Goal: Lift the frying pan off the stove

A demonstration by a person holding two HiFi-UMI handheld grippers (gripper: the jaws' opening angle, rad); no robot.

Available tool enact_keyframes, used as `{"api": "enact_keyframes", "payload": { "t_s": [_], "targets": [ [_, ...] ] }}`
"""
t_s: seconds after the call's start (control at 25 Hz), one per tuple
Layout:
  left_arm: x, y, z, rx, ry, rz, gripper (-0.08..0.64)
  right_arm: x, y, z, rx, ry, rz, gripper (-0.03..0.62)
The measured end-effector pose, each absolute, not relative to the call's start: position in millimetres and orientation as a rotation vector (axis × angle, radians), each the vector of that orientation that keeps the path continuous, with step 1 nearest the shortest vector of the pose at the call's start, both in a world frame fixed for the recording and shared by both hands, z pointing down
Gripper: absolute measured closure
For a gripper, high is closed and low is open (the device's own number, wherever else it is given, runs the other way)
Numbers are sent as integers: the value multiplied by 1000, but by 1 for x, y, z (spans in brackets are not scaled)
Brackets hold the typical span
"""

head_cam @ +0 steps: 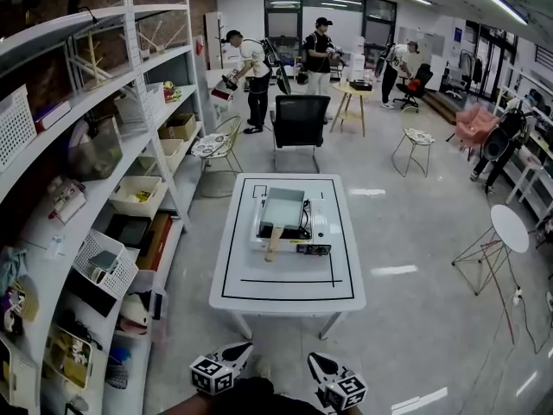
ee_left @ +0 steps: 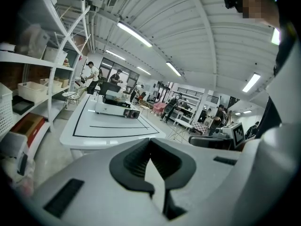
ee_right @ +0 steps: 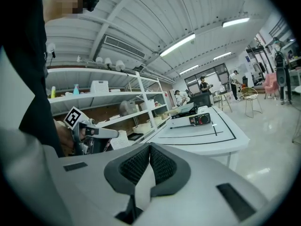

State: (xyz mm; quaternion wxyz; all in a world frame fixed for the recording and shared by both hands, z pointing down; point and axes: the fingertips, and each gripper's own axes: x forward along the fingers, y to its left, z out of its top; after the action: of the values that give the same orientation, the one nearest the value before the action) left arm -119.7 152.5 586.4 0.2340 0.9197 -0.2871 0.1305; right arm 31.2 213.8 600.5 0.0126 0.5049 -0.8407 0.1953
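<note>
A square grey frying pan (head_cam: 283, 207) with a wooden handle (head_cam: 274, 243) sits on a white portable stove (head_cam: 298, 234) in the middle of a white table (head_cam: 285, 294). The handle points toward me and slightly left. Both grippers hover low in the head view, well short of the table's near edge: my left gripper (head_cam: 243, 349) and my right gripper (head_cam: 314, 359). Each is shut with nothing between its pads. In the left gripper view my left gripper (ee_left: 150, 141) faces the stove (ee_left: 115, 109) from afar. The right gripper (ee_right: 150, 146) also looks toward the stove (ee_right: 193, 120).
Tall white shelves (head_cam: 86, 188) with baskets and boxes run along the left. A black office chair (head_cam: 301, 119) stands beyond the table. A round white side table (head_cam: 510, 228) and a wire stool (head_cam: 417, 138) are at the right. Several people stand at the back.
</note>
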Motion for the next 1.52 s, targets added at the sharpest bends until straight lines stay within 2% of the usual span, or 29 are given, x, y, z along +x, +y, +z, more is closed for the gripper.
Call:
{"api": "enact_keyframes", "payload": {
  "t_s": [0.32,0.8,1.52],
  "targets": [
    [-95,133,598,2516,-708,369,551,48,194,607,1634,-2558,647,567],
    [-55,29,594,2537,-715,326,551,92,122,603,1671,-2478,653,568],
    [-66,-81,606,2520,-749,344,551,107,-6,585,1682,-2491,647,566]
  ]
}}
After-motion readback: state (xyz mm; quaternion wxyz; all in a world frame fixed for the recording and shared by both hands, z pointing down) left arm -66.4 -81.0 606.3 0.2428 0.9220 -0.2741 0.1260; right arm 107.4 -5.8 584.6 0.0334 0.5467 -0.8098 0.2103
